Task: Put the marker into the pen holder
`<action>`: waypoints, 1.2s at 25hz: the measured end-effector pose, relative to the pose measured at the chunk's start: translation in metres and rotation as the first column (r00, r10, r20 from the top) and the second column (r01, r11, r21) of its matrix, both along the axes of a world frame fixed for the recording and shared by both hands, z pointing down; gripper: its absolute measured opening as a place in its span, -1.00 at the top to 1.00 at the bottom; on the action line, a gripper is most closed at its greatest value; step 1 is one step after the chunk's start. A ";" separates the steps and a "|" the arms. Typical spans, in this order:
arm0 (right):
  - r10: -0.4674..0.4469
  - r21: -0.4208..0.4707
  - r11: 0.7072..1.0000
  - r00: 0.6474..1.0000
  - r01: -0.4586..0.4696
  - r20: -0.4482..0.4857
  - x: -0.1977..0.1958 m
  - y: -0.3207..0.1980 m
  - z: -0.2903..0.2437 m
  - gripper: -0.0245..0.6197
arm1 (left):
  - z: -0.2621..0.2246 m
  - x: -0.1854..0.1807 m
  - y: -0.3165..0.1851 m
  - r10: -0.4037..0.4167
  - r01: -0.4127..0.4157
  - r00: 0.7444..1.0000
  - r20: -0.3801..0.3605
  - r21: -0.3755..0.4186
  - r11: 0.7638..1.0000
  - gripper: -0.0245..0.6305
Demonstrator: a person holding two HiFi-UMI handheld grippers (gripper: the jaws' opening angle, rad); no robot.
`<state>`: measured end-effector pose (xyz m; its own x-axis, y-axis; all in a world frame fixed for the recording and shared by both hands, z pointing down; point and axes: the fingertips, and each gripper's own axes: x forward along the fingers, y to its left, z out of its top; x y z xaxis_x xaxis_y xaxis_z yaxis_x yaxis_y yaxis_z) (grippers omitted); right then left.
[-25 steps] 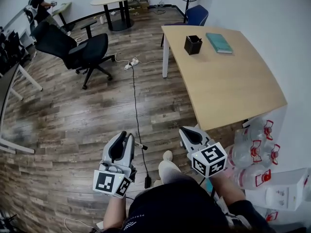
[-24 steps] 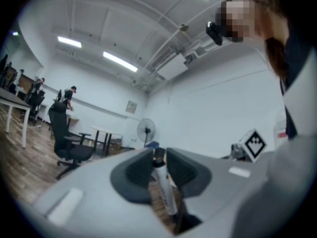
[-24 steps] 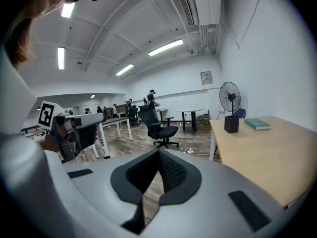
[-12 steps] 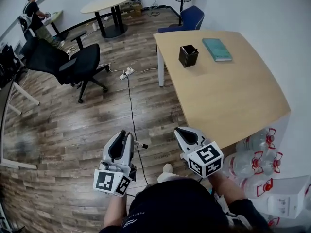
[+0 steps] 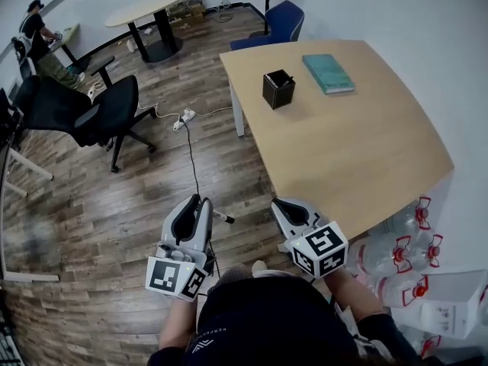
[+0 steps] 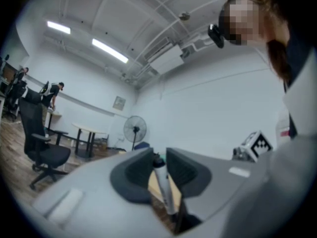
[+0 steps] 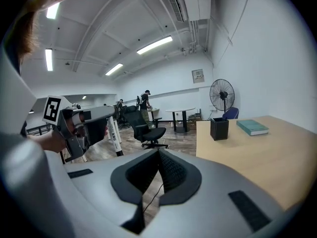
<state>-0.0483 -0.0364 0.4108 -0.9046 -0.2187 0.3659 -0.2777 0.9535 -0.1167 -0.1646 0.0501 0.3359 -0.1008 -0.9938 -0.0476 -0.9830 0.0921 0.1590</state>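
Observation:
My left gripper is shut on a white marker with a black cap, held low over the wooden floor. The left gripper view has the marker clamped upright between the jaws. The black square pen holder stands on the far part of the light wooden table, well ahead of both grippers. My right gripper hangs near the table's front corner, shut and holding nothing. In the right gripper view the left gripper with the marker is at left, and the pen holder is ahead on the table.
A teal book lies right of the holder. A black office chair and a power cable are on the floor at left. Water bottles crowd the lower right. A round table and a person are far back.
The view has shifted toward the table, so the table and pen holder sit further left in the frame. Both grippers keep their pose, and the marker stays held.

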 end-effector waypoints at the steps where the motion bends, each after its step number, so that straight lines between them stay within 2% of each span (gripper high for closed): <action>1: 0.007 -0.002 1.000 1.000 -0.007 0.005 0.001 -0.003 0.000 0.92 | -0.001 0.000 -0.004 0.004 -0.004 1.000 0.003 0.003 1.000 0.69; 7: 0.056 -0.010 0.998 0.998 -0.056 0.023 0.001 -0.020 -0.002 0.92 | -0.012 -0.007 -0.040 0.054 -0.054 0.999 0.011 0.026 0.998 0.69; 15: 0.160 -0.017 0.987 0.987 -0.160 -0.009 -0.001 -0.062 0.009 0.92 | -0.008 -0.016 -0.123 0.200 -0.200 0.980 0.013 0.010 0.980 0.69; 22: 0.301 -0.053 0.952 0.953 -0.302 -0.022 -0.011 -0.116 0.017 0.92 | -0.006 -0.035 -0.206 0.320 -0.320 0.947 0.017 -0.008 0.947 0.69; 30: 0.440 -0.082 0.893 0.897 -0.442 -0.039 -0.033 -0.175 0.018 0.92 | -0.008 -0.061 -0.294 0.443 -0.442 0.897 0.016 -0.022 0.897 0.69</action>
<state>-0.0815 -0.2110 0.4289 -0.7152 -0.5604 0.4177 -0.6704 0.7190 -0.1834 -0.2258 -0.2437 0.3283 0.3502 -0.9363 -0.0279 -0.9259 -0.3505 0.1409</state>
